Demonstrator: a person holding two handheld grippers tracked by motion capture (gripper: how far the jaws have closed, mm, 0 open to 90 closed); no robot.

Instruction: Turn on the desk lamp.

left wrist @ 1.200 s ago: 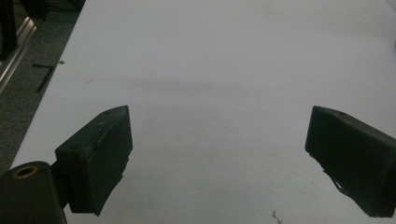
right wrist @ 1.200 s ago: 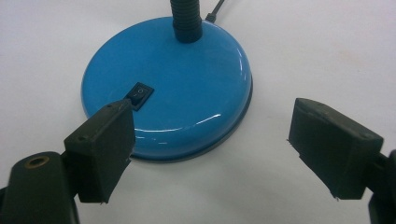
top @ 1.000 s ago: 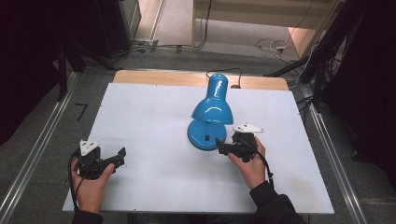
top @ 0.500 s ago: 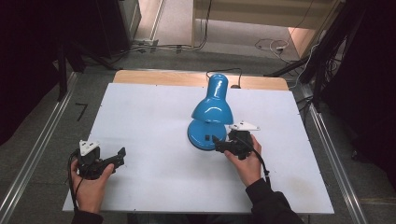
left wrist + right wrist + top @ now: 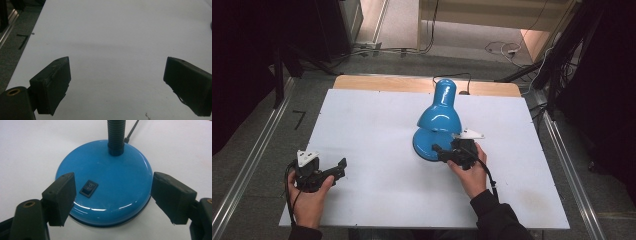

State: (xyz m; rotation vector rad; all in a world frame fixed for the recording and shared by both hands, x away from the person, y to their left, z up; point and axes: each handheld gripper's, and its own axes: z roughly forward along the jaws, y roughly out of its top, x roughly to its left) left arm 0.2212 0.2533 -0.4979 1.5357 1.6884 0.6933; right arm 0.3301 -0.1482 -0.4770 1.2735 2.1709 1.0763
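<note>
Right gripper point(image 5: 113, 197), jaws spread, straddles the blue desk lamp base point(image 5: 120, 182) at frame center; left gripper point(image 5: 324, 172), jaws spread, lower left on the tabletop point(image 5: 372, 125).

black hand-held gripper point(image 5: 439, 151), grey plate, dark sleeve point(image 5: 497, 220)
</note>
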